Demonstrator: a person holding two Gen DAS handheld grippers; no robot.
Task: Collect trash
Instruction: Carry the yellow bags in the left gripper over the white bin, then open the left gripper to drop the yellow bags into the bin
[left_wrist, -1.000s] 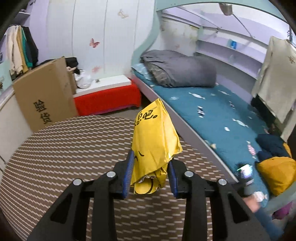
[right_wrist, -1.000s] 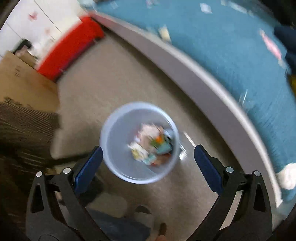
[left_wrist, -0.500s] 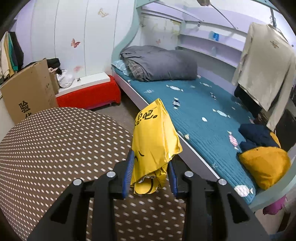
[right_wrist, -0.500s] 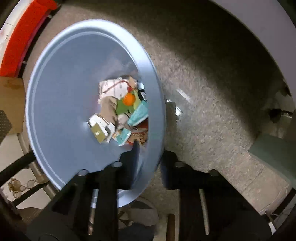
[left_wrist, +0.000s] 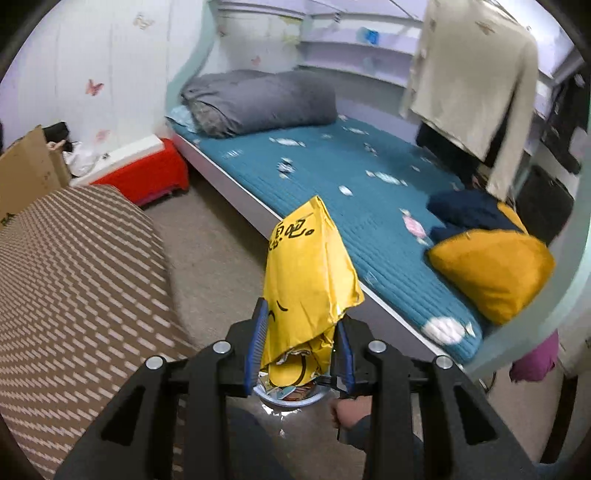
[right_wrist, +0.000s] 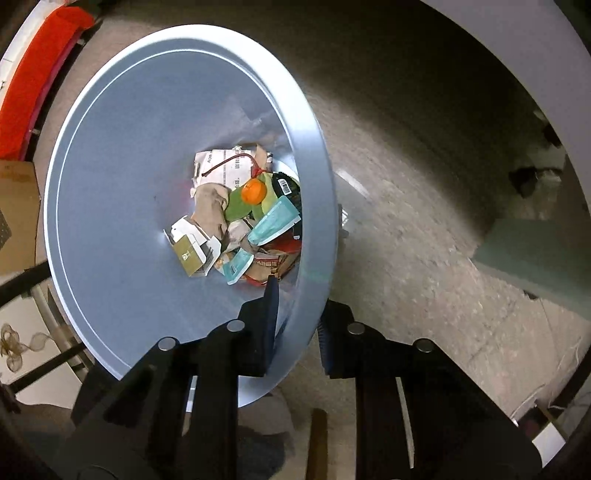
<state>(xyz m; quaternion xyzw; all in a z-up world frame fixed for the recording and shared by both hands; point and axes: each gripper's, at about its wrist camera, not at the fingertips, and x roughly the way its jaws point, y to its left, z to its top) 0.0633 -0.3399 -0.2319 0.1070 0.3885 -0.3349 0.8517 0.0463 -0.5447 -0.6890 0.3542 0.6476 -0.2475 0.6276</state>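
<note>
My left gripper (left_wrist: 301, 347) is shut on a yellow snack bag (left_wrist: 308, 280) with black print, held upright in the air past the table's edge. Below it a bit of the bin (left_wrist: 291, 395) shows. In the right wrist view my right gripper (right_wrist: 295, 317) is shut on the rim of the pale blue trash bin (right_wrist: 110, 177), one finger inside and one outside. The bin holds several pieces of trash (right_wrist: 240, 218): wrappers, a small box, an orange cap.
A round table with a brown patterned cloth (left_wrist: 74, 277) is at the left. A bed with a teal cover (left_wrist: 351, 184) runs along the right. A red bench (left_wrist: 147, 173) and a cardboard box (left_wrist: 26, 170) stand at the back. The floor (right_wrist: 406, 221) is grey carpet.
My right gripper dropped to the bin and shut on its rim. My left gripper carried the yellow bag to the right, off the table, to above the bin.
</note>
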